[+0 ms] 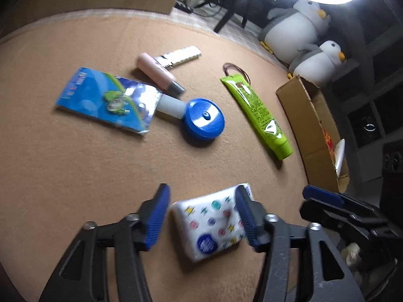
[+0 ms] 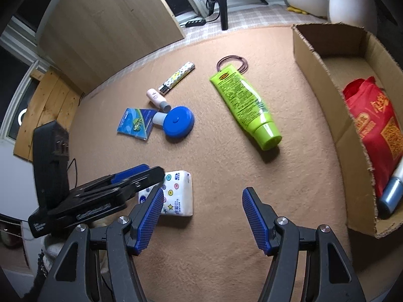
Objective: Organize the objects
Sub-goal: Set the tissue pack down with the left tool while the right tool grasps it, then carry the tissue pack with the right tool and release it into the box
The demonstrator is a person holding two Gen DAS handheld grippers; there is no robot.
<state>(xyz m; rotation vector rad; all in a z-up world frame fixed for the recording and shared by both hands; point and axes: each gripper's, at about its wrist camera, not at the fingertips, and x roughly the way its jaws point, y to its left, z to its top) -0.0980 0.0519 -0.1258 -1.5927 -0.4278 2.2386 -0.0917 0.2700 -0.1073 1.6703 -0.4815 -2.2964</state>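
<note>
A white tissue pack (image 1: 214, 220) with coloured dots lies on the tan carpet between the open fingers of my left gripper (image 1: 201, 216); it also shows in the right wrist view (image 2: 176, 193). My right gripper (image 2: 201, 216) is open and empty over bare carpet, to the right of the pack. A green tube (image 2: 245, 105), a blue handheld fan (image 2: 176, 123), a blue packet (image 2: 136, 124), a pink bottle (image 2: 156, 97), a patterned stick (image 2: 177, 77) and a coil of wire (image 2: 233, 61) lie farther out.
An open cardboard box (image 2: 317, 58) stands at the right, holding a red bag (image 2: 375, 125) and a blue-grey cylinder (image 2: 393, 191). Two penguin plush toys (image 1: 297, 27) sit behind the box. A wooden panel (image 2: 105, 25) stands at the back left.
</note>
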